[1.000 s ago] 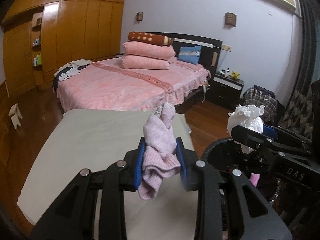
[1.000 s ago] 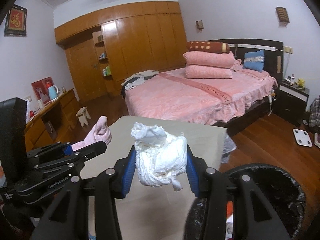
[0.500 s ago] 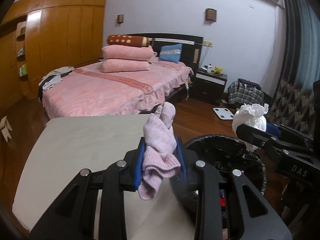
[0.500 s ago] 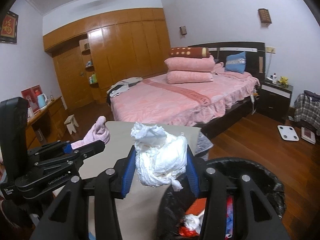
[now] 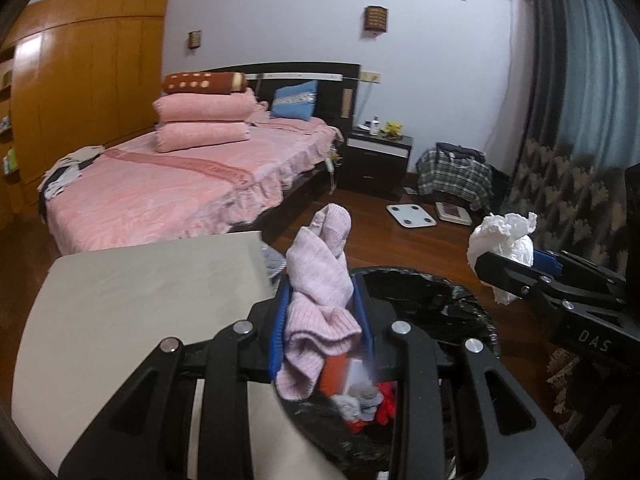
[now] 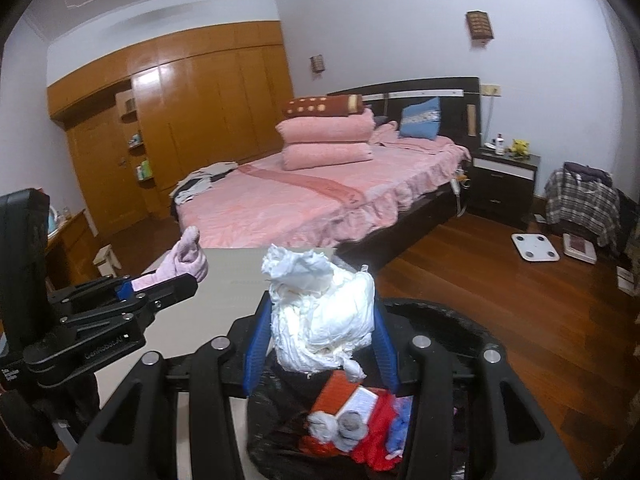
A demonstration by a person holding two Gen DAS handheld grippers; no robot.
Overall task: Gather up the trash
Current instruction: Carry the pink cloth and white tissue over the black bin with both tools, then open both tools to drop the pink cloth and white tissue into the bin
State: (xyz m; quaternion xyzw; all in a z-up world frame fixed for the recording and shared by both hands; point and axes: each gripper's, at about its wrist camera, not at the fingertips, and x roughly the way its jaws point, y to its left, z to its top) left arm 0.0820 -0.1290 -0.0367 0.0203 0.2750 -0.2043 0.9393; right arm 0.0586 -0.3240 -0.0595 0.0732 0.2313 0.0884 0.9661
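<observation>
My left gripper (image 5: 322, 320) is shut on a pink knitted sock (image 5: 320, 280) and holds it over the near rim of a black-lined trash bin (image 5: 432, 300). My right gripper (image 6: 320, 336) is shut on a crumpled white wad of paper (image 6: 320, 312), above the same bin (image 6: 440, 320). The bin holds an orange box, grey and red scraps (image 6: 348, 420). In the left wrist view the right gripper (image 5: 504, 268) is at the right with the wad (image 5: 504, 240). In the right wrist view the left gripper (image 6: 176, 280) is at the left with the sock (image 6: 184, 260).
A grey-topped table (image 5: 140, 300) lies to the left of the bin. A pink bed (image 6: 320, 200) stands beyond it. A white scale (image 6: 534, 246) and clothes (image 6: 580, 200) lie on the wooden floor at the right. A patterned chair (image 5: 568, 200) is at the far right.
Both grippers have swung right from over the table to over the trash bin, still holding the sock and the paper wad. The bin's contents have come into view.
</observation>
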